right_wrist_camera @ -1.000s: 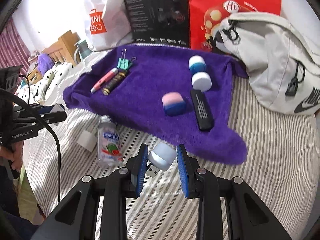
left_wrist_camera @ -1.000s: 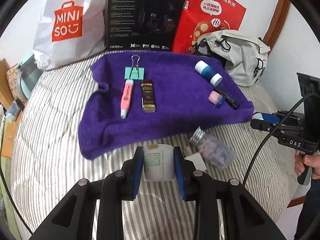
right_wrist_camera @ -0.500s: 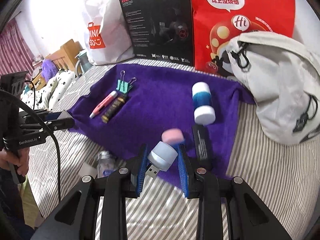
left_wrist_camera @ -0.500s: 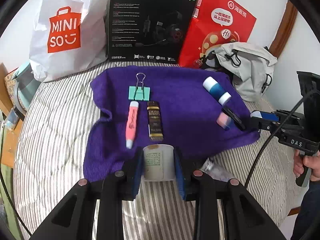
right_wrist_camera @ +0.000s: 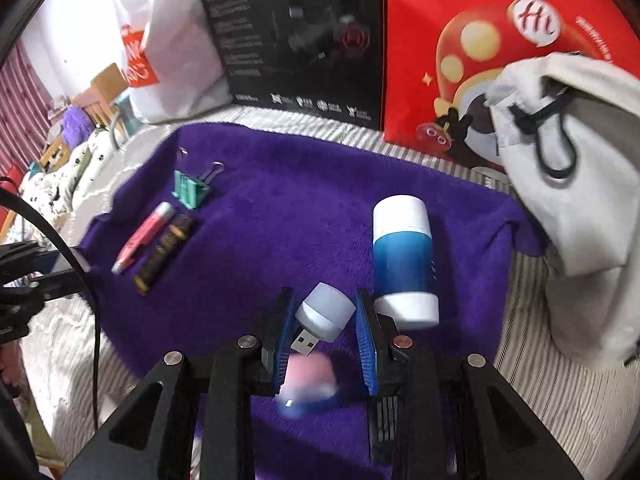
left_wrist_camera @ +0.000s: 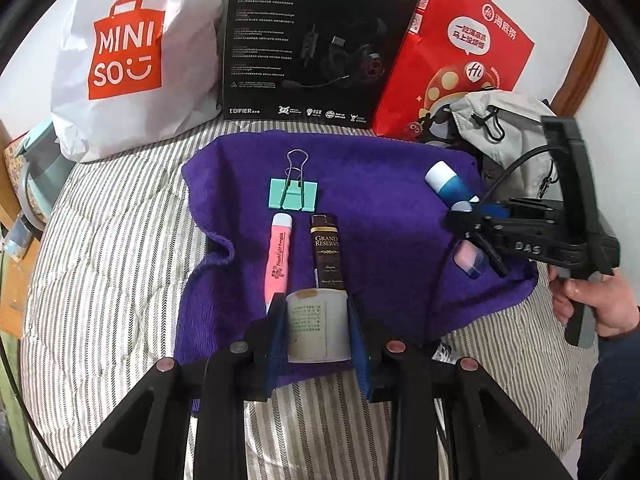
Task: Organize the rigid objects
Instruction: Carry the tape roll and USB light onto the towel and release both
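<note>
We hold two loads at once. The left hand-held gripper (left_wrist_camera: pixel 317 326) is clamped on a white jar (left_wrist_camera: pixel 317 325), a squat plastic cylinder with a printed label, which hangs over the near edge of the purple towel (left_wrist_camera: pixel 376 200). The right hand-held gripper (right_wrist_camera: pixel 323 320) is clamped on a USB light (right_wrist_camera: pixel 325 317), a small frosted cap with a metal plug sticking out toward its left pad. Neither is set down yet, so we judge both placements are still to do.

Just below the right hand-held gripper lies a pink-and-blue case (right_wrist_camera: pixel 308 384), blurred, rounded in outline. Just ahead and to its right lies a blue-and-white tube (right_wrist_camera: pixel 404 256) on its side, smooth and cylindrical. Ahead of the left hand-held gripper, a pink pen (left_wrist_camera: pixel 277 256) and a dark brown sachet (left_wrist_camera: pixel 328 252) lie side by side, nearly parallel, and beyond them a mint binder clip (left_wrist_camera: pixel 294 195) with wire handles. These five already sit on the towel in two loose groups, so by our reckoning the sorting is well along.

The towel is thick, fuzzy pile, rumpled at its left edge, spread on a striped quilted bed (left_wrist_camera: pixel 104 264). At the far side stand a glossy black box (left_wrist_camera: pixel 316 40), a white plastic bag (left_wrist_camera: pixel 128 56) and a red paper bag (left_wrist_camera: pixel 464 60), with a grey fabric bag (right_wrist_camera: pixel 576 184) slumped on the right.
</note>
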A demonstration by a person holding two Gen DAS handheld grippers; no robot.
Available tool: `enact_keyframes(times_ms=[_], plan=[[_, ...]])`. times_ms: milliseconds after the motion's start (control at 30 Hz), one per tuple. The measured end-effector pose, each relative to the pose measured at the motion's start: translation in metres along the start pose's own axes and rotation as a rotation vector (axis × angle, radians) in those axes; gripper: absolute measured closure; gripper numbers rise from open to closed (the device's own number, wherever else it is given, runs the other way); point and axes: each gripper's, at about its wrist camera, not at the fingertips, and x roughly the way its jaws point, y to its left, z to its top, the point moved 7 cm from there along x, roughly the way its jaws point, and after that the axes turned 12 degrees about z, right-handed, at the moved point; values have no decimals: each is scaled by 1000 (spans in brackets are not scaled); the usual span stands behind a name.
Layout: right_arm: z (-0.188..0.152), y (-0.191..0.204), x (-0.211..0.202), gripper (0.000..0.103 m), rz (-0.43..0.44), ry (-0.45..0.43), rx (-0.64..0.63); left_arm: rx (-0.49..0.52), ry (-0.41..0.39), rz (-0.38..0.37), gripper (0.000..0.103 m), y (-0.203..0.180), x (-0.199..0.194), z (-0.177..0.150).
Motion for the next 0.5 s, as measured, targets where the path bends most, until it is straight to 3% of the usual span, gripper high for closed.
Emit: enact_keyframes(times_ms=[400,500], plan=[[-3,-5,21,72,-28,17,-17,8,13,-14,75,0,17,9],[-5,-2,20,61,-7,26,-20,13,17,-13,75,1,19,9]])
